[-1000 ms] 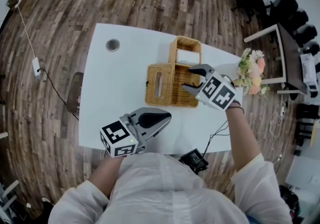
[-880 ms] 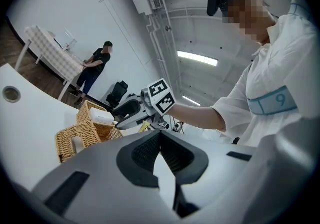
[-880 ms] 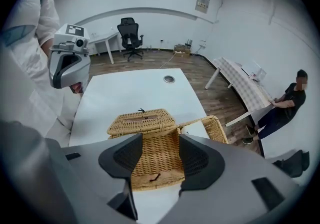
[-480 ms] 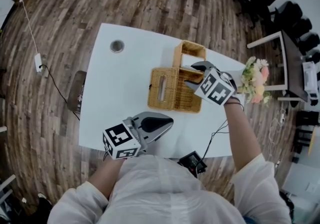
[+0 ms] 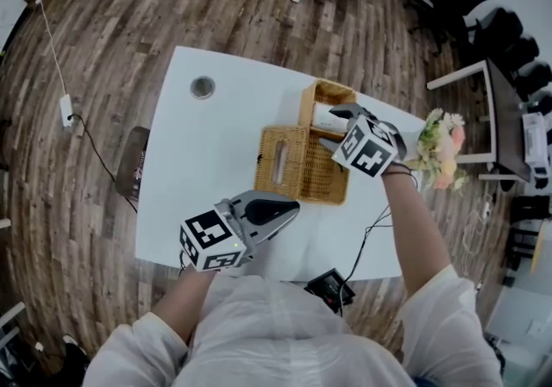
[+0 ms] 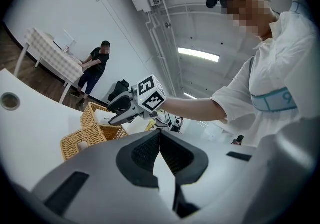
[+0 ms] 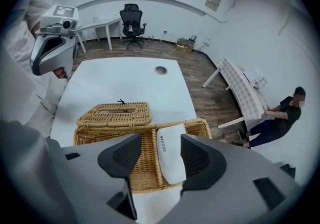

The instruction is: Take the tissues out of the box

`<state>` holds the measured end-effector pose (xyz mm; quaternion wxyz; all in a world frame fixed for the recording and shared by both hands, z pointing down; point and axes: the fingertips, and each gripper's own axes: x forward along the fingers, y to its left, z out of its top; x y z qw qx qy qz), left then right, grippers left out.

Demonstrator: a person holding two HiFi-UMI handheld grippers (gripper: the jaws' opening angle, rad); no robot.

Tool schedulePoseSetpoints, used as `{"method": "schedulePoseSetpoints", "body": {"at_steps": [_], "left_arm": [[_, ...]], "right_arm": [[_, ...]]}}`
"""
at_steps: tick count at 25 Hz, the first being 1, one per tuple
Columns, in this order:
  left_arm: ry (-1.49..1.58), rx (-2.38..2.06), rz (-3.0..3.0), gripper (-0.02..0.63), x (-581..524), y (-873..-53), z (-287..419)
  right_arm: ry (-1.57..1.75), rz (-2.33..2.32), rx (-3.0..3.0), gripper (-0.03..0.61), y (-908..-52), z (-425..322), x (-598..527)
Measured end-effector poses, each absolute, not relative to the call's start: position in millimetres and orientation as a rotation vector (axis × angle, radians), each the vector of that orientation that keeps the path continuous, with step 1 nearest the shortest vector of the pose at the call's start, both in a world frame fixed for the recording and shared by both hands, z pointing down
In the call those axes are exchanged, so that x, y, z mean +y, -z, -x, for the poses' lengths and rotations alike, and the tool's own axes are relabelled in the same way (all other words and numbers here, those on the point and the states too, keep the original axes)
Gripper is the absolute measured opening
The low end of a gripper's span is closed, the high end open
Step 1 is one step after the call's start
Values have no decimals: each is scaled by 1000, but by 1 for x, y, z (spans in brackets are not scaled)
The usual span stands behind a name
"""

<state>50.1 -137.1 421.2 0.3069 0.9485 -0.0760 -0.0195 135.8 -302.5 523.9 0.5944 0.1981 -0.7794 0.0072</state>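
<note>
Tissue pack [image 7: 171, 152] lies in open wicker box [image 7: 202, 126], lid [image 7: 114, 113] beside. Right gripper [image 7: 160, 149] above pack, fingers spread. Left gripper [image 6: 160, 137] near, fingers pressed together, empty.

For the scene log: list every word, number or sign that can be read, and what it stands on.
No text reads clearly.
Tissue pack: a line of small dark print along one edge, too small to read.
Wall plaque: blurred, unreadable.
Marker cubes: black-and-white square codes, no letters.
</note>
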Motion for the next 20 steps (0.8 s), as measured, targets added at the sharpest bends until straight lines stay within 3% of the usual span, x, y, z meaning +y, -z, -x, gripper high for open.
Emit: {"method": "schedulePoseSetpoints", "body": {"at_steps": [20], "left_arm": [[-137,-75,-2564,4,-164,-447,-79]], "right_arm": [[12,-391,-1740,258,-548,-148,-323]]}}
